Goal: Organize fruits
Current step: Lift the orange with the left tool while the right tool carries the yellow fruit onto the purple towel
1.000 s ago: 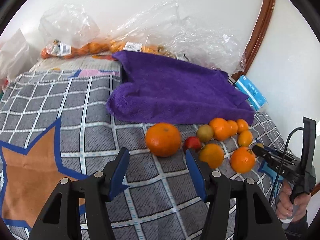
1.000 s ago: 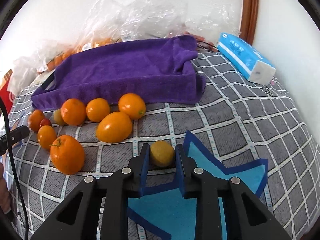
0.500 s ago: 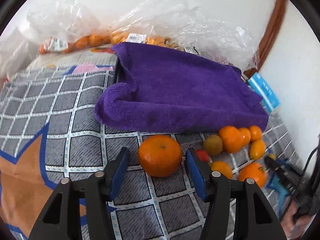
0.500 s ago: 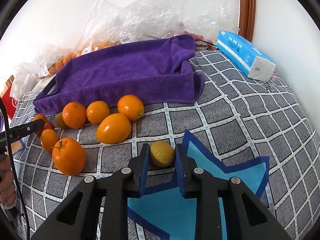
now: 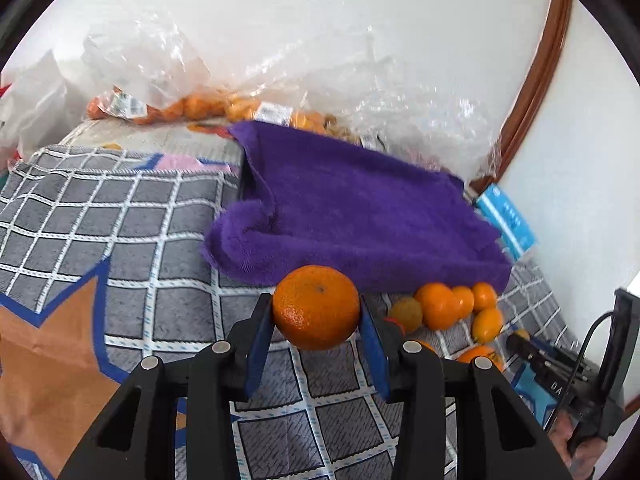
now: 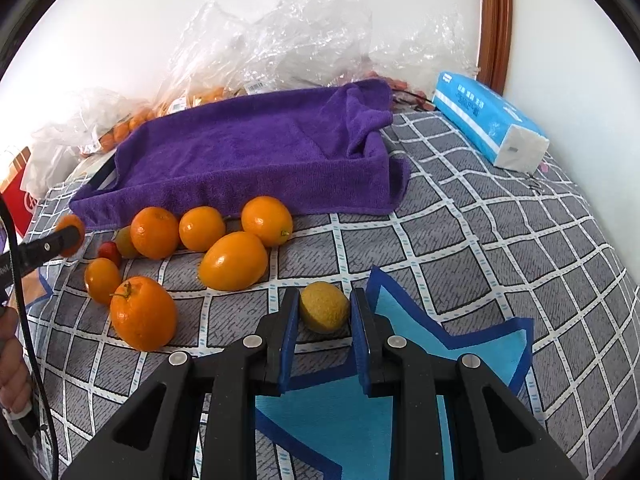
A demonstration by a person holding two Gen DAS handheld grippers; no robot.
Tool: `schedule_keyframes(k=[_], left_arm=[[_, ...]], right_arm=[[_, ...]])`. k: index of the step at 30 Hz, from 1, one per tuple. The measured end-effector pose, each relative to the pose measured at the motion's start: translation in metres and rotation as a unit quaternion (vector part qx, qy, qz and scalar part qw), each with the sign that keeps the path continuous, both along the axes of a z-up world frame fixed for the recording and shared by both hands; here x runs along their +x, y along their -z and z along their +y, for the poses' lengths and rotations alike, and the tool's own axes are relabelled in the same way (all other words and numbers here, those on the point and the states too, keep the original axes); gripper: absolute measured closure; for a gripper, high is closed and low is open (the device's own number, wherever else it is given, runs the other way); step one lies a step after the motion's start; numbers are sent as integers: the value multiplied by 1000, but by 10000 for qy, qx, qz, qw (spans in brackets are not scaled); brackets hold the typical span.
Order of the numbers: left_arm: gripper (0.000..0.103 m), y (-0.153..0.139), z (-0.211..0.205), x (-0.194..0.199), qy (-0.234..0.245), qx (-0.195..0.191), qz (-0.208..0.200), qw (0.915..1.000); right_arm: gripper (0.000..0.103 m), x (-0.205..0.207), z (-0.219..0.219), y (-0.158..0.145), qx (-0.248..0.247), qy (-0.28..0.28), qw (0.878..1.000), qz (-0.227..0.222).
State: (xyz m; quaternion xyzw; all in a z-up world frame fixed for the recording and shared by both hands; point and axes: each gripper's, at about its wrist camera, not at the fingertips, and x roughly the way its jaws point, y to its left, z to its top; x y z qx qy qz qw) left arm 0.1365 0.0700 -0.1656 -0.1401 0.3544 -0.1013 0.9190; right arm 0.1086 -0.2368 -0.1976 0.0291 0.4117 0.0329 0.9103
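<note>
Left gripper pinches the big orange; right gripper pinches the yellow fruit. Round skins could slip, rolling toward twelve o'clock against the purple towel.

A: Which colours do you see on the bed cover?
B: Grey squares with white lines, and star shapes: one light blue, one orange-brown, both with dark blue edge.
A: And the towel?
B: Deep purple. The big fruit is bright orange, the small fruit dull yellow.
A: The tissue pack?
B: Light blue with white end. The finger pads are blue on black.
</note>
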Motion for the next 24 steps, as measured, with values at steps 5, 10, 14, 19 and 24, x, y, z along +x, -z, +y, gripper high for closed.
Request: schedule_keyframes(k=[5,10,14,19,24], left_arm=[[63,-9,-1,-1,-69,136,48,9999],[63,-32,-2,-6,14,78,-25,10000],[63,-60,-2,-6,-38,202,-239,9995],[63,-80,1,10,-254,252,-331,9988],[63,-87,6,42,-389,-23,-263,9989]], right_arm=[[78,-7,-4,-8,-3,205,9995,-242],[78,-8,3,-28,-12,101,9990,-439],[78,0,16,-53,-5,-73,9976,-682],[78,24,23,-77,191,-140,9958,-888],[78,48,28,-92,287,-96,9941,-1038]])
